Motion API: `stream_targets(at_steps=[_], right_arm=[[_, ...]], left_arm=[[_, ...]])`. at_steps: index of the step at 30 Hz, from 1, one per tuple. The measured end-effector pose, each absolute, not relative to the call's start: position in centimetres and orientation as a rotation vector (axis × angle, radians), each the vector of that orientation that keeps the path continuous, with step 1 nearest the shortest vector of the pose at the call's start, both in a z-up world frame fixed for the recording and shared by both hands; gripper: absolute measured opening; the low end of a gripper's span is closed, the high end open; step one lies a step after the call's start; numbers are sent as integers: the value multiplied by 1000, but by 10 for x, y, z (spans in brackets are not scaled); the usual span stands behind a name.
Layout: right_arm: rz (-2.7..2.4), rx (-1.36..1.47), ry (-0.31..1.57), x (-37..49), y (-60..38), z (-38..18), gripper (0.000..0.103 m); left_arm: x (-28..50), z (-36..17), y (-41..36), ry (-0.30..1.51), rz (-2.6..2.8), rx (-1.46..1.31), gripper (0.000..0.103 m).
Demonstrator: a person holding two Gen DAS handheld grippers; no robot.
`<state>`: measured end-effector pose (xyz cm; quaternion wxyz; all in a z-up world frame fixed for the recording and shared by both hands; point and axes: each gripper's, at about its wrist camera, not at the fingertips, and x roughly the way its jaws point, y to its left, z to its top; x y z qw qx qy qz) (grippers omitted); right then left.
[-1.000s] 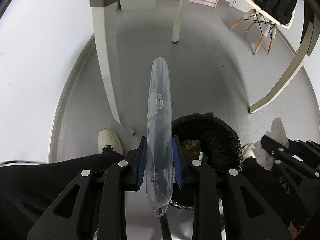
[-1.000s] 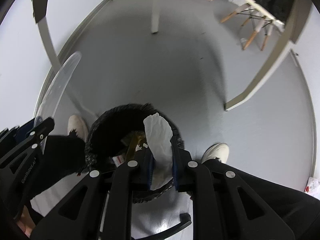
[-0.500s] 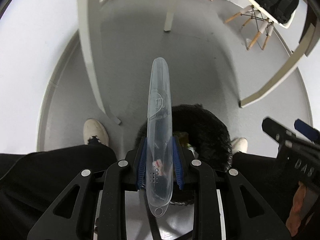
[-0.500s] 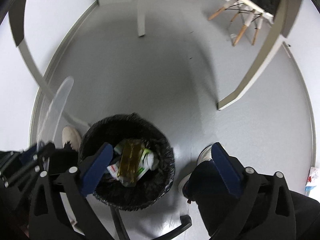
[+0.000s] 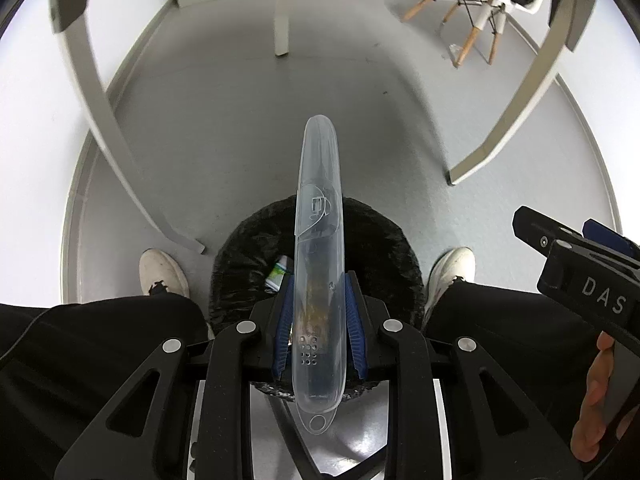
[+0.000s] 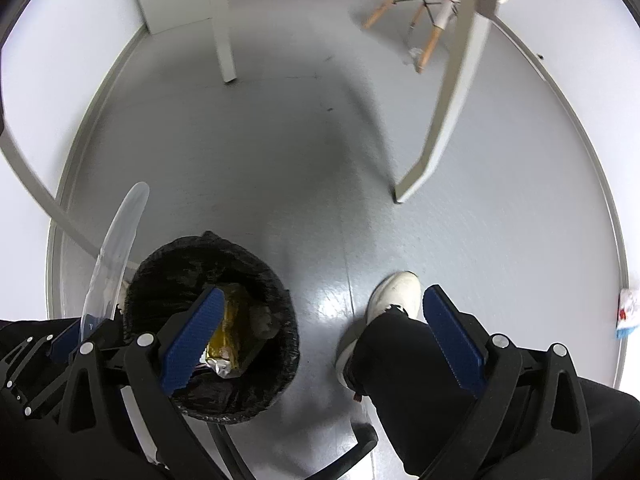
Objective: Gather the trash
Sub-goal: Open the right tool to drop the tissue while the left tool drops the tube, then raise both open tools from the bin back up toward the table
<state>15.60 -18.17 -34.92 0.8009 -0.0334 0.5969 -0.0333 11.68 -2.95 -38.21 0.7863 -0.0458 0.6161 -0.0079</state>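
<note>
left gripper (image 5: 318, 322) clamps clear toothbrush case (image 5: 319, 248), long axis pointing up-frame, directly above black-lined bin (image 5: 394, 248) at lower centre. right gripper (image 6: 320, 344) wide, empty.

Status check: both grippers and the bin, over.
Left gripper shut on clear plastic case, above trash bin. Right gripper open, empty. Nothing blocking the drop.

The right gripper (image 6: 320, 344) has let go of the white tissue, and its jaws are now wide apart. The left gripper (image 5: 318, 332) has moved over the black bin (image 5: 384, 248).
</note>
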Motion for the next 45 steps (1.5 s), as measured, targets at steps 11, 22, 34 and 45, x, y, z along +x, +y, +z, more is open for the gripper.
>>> stream_targets(at_steps=[11,22,34,45], right_arm=[[-69,-22,1278,152,-198,-350,95],[-17,20,1224,136,-194,-331,95],[-7,-77,1151,79,-179,-253,95],[129,-167,990,12,-164,-127,95]], left_arm=[[117,-379,-35,1308,22,-52,61],[99,-330,-14,1195,54,-72,95],[42,-220,16,1056,50,-72,97],[-10,-103,36,936,39,-89,97]])
